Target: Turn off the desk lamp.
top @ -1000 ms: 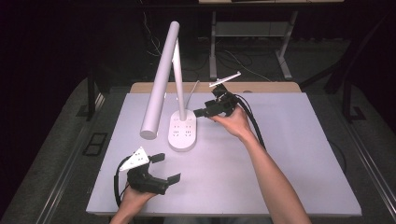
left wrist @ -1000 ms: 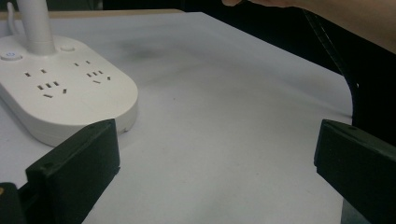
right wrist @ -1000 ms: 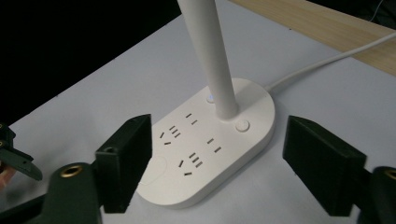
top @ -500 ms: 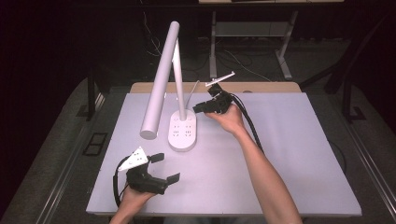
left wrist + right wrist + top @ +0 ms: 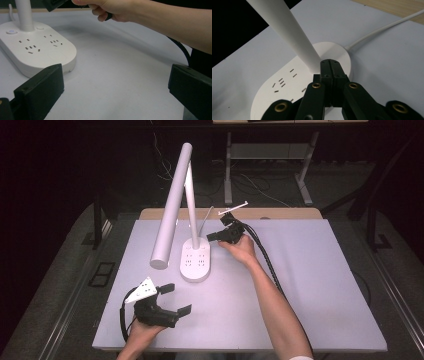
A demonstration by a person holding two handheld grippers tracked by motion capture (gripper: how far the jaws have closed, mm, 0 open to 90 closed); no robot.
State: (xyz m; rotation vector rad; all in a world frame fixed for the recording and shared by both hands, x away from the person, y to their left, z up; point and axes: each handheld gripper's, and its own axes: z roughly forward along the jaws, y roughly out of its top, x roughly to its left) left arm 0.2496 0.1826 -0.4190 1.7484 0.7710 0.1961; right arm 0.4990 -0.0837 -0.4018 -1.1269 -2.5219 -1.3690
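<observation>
- In the right gripper view, the right gripper (image 5: 331, 65) has its closed fingers in front of the lamp base (image 5: 287, 85), so whether the tips touch it cannot be told.
- The lamp stem (image 5: 287, 30) runs off that view's top edge.
- In the left gripper view, the lamp base (image 5: 37, 50) is cut at the left edge; its power button (image 5: 10, 31) marking is too small to read.
- The left gripper's (image 5: 115, 92) right finger (image 5: 191, 93) runs off the frame.
- In the high view, the lamp head (image 5: 170, 210) hides the desk (image 5: 310, 295) strip under it.
</observation>
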